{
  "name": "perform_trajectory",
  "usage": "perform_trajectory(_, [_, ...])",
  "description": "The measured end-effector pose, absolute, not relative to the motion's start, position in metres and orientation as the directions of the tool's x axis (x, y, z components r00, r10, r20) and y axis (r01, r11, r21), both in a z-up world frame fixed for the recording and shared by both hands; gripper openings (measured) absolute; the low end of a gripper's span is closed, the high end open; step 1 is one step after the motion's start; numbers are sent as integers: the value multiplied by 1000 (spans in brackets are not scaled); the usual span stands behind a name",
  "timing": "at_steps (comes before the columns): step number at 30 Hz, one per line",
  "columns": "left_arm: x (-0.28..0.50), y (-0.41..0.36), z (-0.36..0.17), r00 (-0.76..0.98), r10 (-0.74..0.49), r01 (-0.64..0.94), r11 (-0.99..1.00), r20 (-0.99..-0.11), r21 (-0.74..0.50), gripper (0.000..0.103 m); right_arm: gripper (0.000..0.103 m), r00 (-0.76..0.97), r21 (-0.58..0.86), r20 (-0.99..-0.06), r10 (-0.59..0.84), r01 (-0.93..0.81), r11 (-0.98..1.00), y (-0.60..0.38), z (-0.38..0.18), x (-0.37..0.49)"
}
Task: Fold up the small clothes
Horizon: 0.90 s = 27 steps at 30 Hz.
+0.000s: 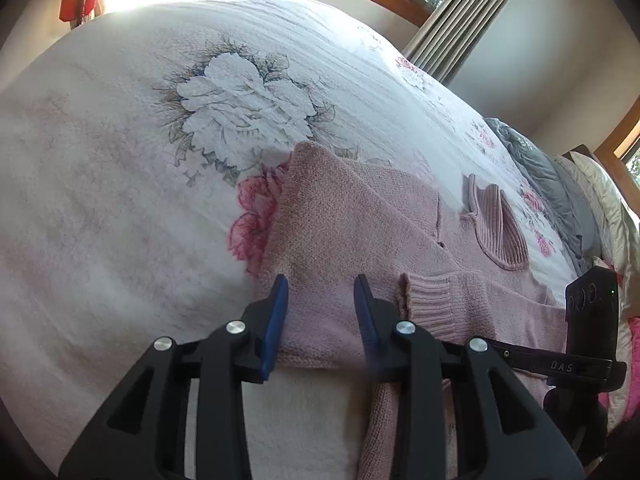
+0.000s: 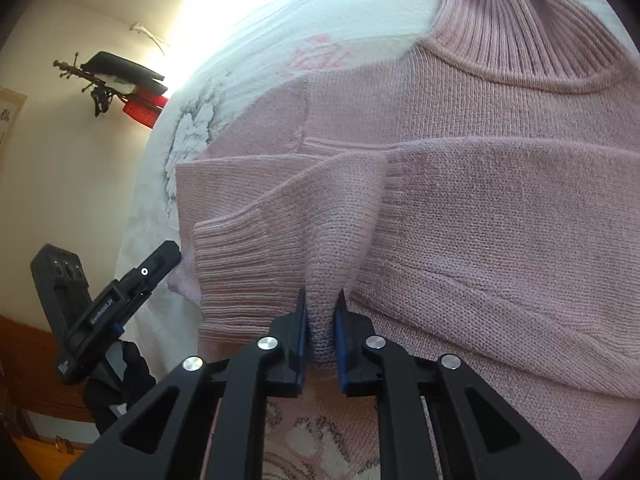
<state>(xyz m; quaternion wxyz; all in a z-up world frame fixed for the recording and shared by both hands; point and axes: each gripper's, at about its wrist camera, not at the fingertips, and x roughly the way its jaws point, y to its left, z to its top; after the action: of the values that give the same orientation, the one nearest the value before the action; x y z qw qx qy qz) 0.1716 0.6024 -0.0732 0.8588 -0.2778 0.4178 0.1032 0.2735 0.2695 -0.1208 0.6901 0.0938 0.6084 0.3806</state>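
A pink sweater [image 2: 460, 184] lies on the floral bedspread [image 1: 120, 160] with both sleeves folded across its front, the right gripper [image 2: 322, 312] pinching a ridge of its knit while the left gripper [image 1: 321, 284] hovers agape over its hem.

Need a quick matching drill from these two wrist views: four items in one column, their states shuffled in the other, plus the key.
Items:
1. left tool
2. right tool
3. sweater collar
4. bedspread

States:
A. ribbed, lying at the far end of the pink sweater
B. open, fingers either side of the sweater's near edge
C. white with a floral print, spread under the sweater
D. shut on a pinched fold of knit

Pairs: 1-B, 2-D, 3-A, 4-C
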Motion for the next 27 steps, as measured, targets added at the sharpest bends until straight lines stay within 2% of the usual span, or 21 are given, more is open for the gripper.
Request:
perform_trajectory(6, [182,573,-52,663,-68,-342,859,-746,-382,33,10,79,592,-722,687,-444,673,213,-73,271])
perform_trajectory(10, [197,542,-49,662,-88,-290,886,-744,-363,33,10,166,540,-742,650,-427,726,170,-58,279])
perform_trajectory(15, [217,513,-67,609,-87,-274,910,-788,-311,34,10,217,485,-794,567,-337,807,133,-76,295])
perform_trajectory(18, [228,507,-89,546,-44,-306,919,-837,-248,34,11,199,442,-839,507,-294,847,123,-104,303])
perform_trajectory(20, [231,504,-93,546,-20,-303,927,-838,-219,34,14,183,426,-856,484,-283,860,123,-117,305])
perform_trajectory(22, [232,504,-92,540,-21,-299,930,-842,-215,34,26,200,369,-873,444,-323,871,127,-116,301])
perform_trajectory(23, [231,506,-89,539,-30,-298,928,-842,-224,34,29,232,327,-879,418,-346,879,128,-110,297])
perform_trajectory(25, [229,509,-82,542,-41,-303,922,-839,-241,34,31,300,256,-873,385,-392,884,134,-92,287])
perform_trajectory(27, [226,508,-71,562,-44,-297,921,-826,-250,34,31,317,252,-856,409,-433,865,144,-76,278])
